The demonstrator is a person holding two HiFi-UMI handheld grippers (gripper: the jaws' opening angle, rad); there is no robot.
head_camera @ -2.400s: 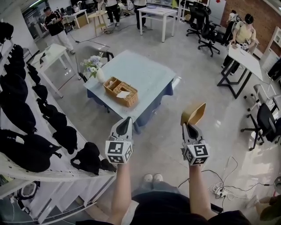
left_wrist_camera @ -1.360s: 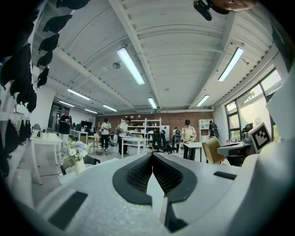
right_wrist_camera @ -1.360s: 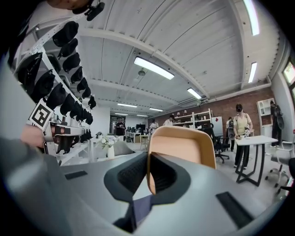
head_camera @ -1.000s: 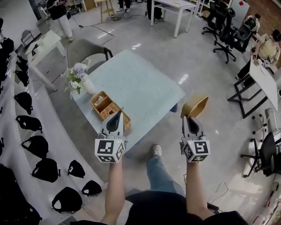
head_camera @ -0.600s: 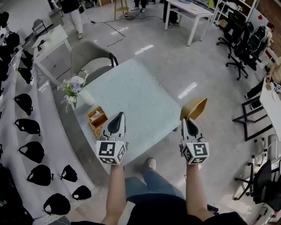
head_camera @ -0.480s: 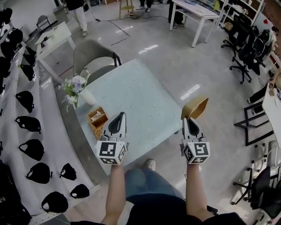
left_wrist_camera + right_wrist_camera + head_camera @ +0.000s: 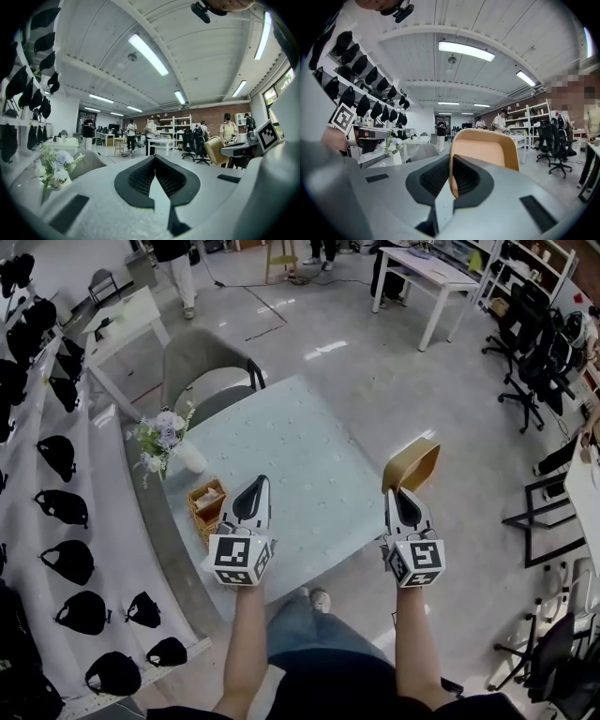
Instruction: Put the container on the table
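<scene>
Tan container (image 7: 412, 465) pinched by rim in right gripper (image 7: 399, 493) fingers, center-right of frame, at counter (image 7: 300, 451) corner. Left gripper (image 7: 257, 486) fingers closed, empty. Container best brought over bare counter, clear of basket (image 7: 208, 502), lowered level, then released.

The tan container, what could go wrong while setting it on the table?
1. The right gripper pinches the container by one thin wall, so it may swing or slip.
2. It hangs by the table corner; released there, it could tip to the floor.
3. The left gripper, shut and empty, sits near the wicker basket and might nudge it.
</scene>
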